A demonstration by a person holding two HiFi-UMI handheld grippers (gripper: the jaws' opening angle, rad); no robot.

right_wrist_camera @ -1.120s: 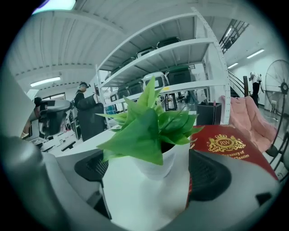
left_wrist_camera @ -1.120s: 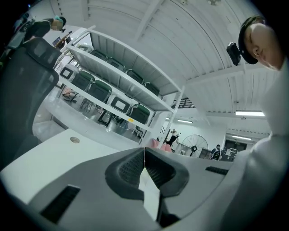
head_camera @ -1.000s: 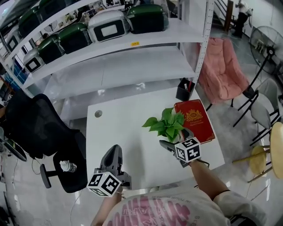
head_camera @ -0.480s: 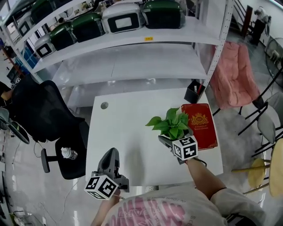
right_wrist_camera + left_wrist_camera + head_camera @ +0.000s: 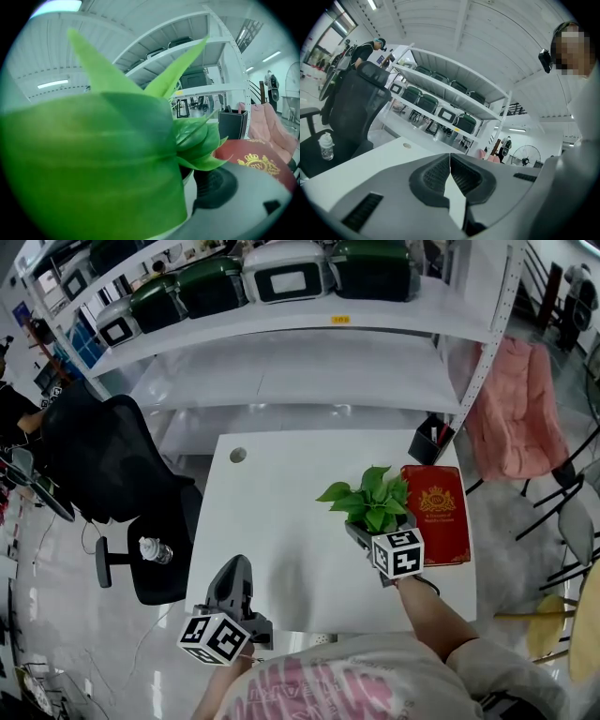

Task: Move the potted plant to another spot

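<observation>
I judge the potted plant (image 5: pixel 370 502) to be light and a bit top-heavy. The leaves (image 5: pixel 117 154) are soft and will bend or tear if squeezed, and the pot (image 5: pixel 189 185) looks stiff and smooth, so it may slip under a weak pinch. I would take it low on the pot wall, below the rim, with one finger on each side and the foliage left free above. It stands on the white surface (image 5: pixel 281 512) at about 3 o'clock from the middle. A red book (image 5: pixel 436 512) lies just beside it at its 3 o'clock, and a black pen holder (image 5: pixel 433 439) stands off at its 1 o'clock. The plant is a small clump of bright green, pointed, glossy leaves on short stems. They spread wide enough from above to hide the pot, of which I see only a strip of white rim. My right gripper (image 5: pixel 377 529) has come in from 6 o'clock with its fingers (image 5: pixel 215 185) spread wide around the pot. They have just been closing. The pad I can see sits just beside the pot wall and I don't read it as pressing yet, while the other is hidden behind a big leaf. My left gripper (image 5: pixel 450 161) hangs near the surface's 7 o'clock edge, well apart from the plant, its fingers clenched together on nothing.
</observation>
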